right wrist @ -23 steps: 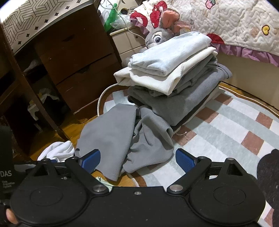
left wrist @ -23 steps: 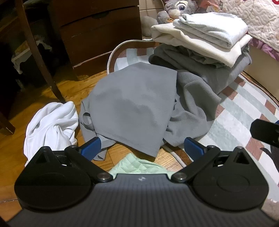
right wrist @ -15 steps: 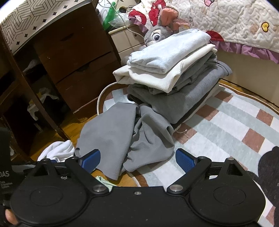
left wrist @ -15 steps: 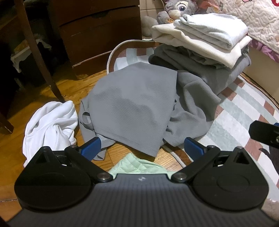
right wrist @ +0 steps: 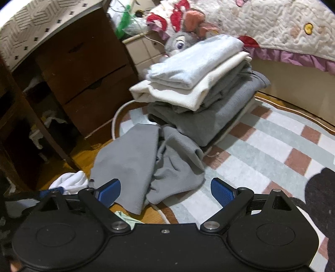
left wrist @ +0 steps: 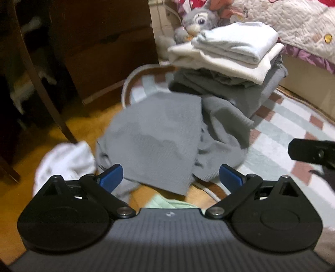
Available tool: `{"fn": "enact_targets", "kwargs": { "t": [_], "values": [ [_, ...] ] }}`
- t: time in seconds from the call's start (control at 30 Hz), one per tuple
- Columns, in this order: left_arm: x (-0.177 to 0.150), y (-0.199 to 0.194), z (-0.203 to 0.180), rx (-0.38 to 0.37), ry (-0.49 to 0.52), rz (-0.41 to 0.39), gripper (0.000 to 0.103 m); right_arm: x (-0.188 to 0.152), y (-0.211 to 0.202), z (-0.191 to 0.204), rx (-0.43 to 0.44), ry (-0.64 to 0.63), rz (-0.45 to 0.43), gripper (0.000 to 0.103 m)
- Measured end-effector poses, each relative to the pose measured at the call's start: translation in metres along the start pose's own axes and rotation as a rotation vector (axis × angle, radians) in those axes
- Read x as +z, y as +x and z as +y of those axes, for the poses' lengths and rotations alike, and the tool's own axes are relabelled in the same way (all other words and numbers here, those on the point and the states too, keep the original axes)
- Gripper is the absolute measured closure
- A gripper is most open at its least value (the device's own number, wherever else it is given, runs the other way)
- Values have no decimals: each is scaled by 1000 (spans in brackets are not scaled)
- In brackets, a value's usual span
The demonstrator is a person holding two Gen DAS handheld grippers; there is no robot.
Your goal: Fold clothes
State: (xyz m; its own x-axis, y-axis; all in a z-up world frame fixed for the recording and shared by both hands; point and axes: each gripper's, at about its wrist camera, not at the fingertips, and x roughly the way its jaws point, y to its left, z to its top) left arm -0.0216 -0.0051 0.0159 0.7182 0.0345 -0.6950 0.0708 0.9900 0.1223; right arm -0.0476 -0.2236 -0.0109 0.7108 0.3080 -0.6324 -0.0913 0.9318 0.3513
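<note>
A loose grey garment lies half on the wooden floor and half on the rug, in front of both grippers. Behind it stands a stack of folded clothes, pale blue and cream on top of grey ones. A crumpled white garment lies to the left, and a pale green one shows just under the jaws. My left gripper and right gripper are both open, above the grey garment, with nothing held. The right gripper's black body juts in at the left wrist view's right edge.
A dark wooden drawer unit and a chair leg stand at the left. A checked rug covers the floor on the right, a quilted bed runs along the back, and a grey plush toy sits behind the stack.
Both views have tilted upwards a little, so the stack and the bed sit lower in frame. The left wrist view is now blurred by motion. The clothes have not moved.
</note>
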Motion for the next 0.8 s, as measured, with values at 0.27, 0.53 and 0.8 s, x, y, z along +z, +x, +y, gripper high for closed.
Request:
{"fn": "enact_targets", "kwargs": {
  "t": [0.27, 0.53, 0.8],
  "values": [
    [1, -5, -2, -37, -15, 9, 3, -1, -1, -3, 6, 23, 3, 7],
    [1, -7, 0, -56, -20, 15, 3, -2, 4, -8, 57, 93, 49, 7],
    [2, -7, 0, -64, -22, 24, 3, -4, 5, -15, 128, 173, 74, 8]
  ]
}}
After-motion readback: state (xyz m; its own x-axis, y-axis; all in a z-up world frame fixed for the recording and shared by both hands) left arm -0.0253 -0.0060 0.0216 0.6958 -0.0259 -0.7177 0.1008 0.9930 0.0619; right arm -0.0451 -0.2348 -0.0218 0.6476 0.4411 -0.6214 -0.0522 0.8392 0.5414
